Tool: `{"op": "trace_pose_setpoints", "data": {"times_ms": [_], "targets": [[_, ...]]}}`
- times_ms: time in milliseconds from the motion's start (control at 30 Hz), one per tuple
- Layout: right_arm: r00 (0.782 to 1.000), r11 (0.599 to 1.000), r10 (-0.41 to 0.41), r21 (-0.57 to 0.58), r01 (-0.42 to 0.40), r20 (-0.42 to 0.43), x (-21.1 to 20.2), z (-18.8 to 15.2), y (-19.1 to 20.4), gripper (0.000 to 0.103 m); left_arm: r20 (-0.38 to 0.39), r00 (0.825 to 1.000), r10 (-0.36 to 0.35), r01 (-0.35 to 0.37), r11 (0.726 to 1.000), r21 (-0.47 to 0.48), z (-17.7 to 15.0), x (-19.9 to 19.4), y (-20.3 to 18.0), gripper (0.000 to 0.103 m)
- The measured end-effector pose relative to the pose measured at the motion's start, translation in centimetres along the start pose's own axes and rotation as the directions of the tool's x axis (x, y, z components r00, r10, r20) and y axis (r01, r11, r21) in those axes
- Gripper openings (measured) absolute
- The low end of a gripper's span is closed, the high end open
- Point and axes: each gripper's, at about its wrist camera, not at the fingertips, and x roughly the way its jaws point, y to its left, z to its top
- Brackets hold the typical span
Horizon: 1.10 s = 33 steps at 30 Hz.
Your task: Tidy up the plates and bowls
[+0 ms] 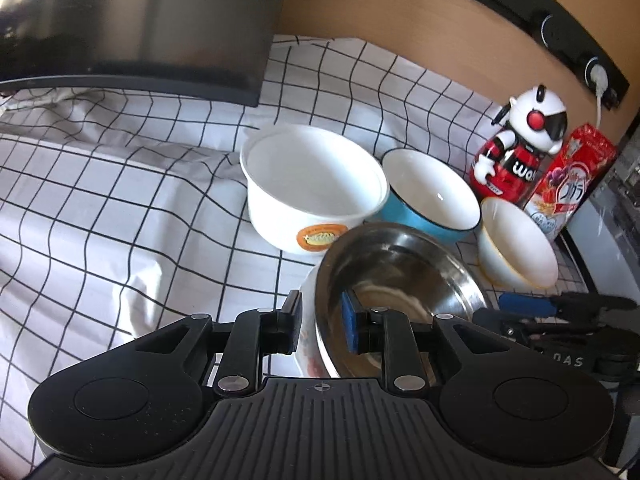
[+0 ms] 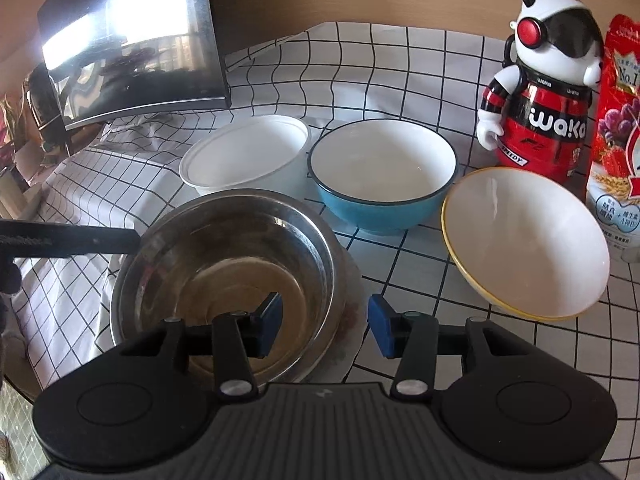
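Steel bowl (image 2: pixel 224 276) on a plate (image 2: pixel 352 320), rim between both pairs of fingers: left gripper (image 1: pixel 320 320) straddling the near wall, not visibly clamped; right gripper (image 2: pixel 324 326) spread wide across the right rim. Better to close squarely on the rim, lift level, avoid dragging the plate.

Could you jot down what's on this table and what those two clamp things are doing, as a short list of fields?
surface: checked tablecloth
bowls: steel bowl, white tub, blue bowl, yellow-rimmed bowl
under steel bowl: plate
left hand-held gripper: straddling steel bowl's rim
right hand-held gripper: open, across steel bowl's rim
background: robot figure, monitor
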Motion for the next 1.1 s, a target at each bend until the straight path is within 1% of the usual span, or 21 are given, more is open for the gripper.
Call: {"op": "trace_pose_setpoints", "data": {"times_ms": [133, 233, 267, 333, 433, 500, 567, 733, 833, 1000, 1100], "targets": [[1.000, 1.000, 0.015, 0.014, -0.015, -0.009, 0.3, -0.2, 0.4, 0.047, -0.040, 0.999, 0.003, -0.002, 1.000, 0.015, -0.4, 0.8, -0.3, 0.024], [1.000, 1.000, 0.020, -0.002, -0.020, -0.004, 0.2, -0.5, 0.9, 0.047, -0.080, 0.997, -0.022, 0.023, 1.000, 0.019, -1.1, 1.7, -0.7, 0.023], [1.000, 1.000, 0.019, -0.007, -0.019, -0.002, 0.2, -0.6, 1.0, 0.047, -0.090, 0.996, -0.023, 0.025, 1.000, 0.018, -1.4, 2.1, -0.9, 0.025], [1.000, 1.000, 0.017, -0.012, -0.017, 0.004, 0.1, -0.7, 1.1, 0.047, -0.089, 0.996, -0.009, 0.012, 0.999, 0.033, -1.8, 2.4, -1.1, 0.025], [0.999, 1.000, -0.004, -0.015, 0.004, 0.033, -0.1, -1.0, 1.1, 0.047, -0.089, 0.996, -0.016, 0.019, 1.000, 0.025, -1.8, 2.7, -1.0, 0.025], [0.998, 1.000, -0.023, -0.014, 0.024, 0.066, -0.3, -1.3, 1.0, 0.047, -0.090, 0.996, -0.016, 0.018, 0.999, 0.029, -1.7, 2.7, -1.1, 0.025], [0.996, 0.999, -0.034, -0.006, 0.035, 0.078, -0.4, -1.4, 0.9, 0.048, -0.090, 0.996, -0.016, 0.019, 0.999, 0.037, -1.8, 2.8, -1.2, 0.025], [1.000, 1.000, 0.000, -0.025, 0.000, 0.002, 0.2, -1.2, 1.2, 0.049, -0.095, 0.995, -0.029, 0.032, 0.999, 0.029, -1.9, 2.8, -1.1, 0.025], [1.000, 1.000, -0.004, -0.025, 0.003, -0.011, 0.4, -1.3, 1.5, 0.052, -0.125, 0.992, -0.033, 0.036, 0.999, 0.020, -2.3, 3.1, -1.1, 0.025], [0.999, 1.000, 0.015, -0.006, -0.016, -0.043, 0.7, -1.4, 1.4, 0.054, -0.119, 0.992, -0.036, 0.039, 0.999, 0.024, -2.6, 2.5, -1.3, 0.027], [0.998, 1.000, 0.024, 0.005, -0.024, -0.061, 0.8, -1.6, 1.4, 0.054, -0.109, 0.994, -0.022, 0.025, 0.999, 0.029, -2.4, 2.1, -1.2, 0.027]]}}
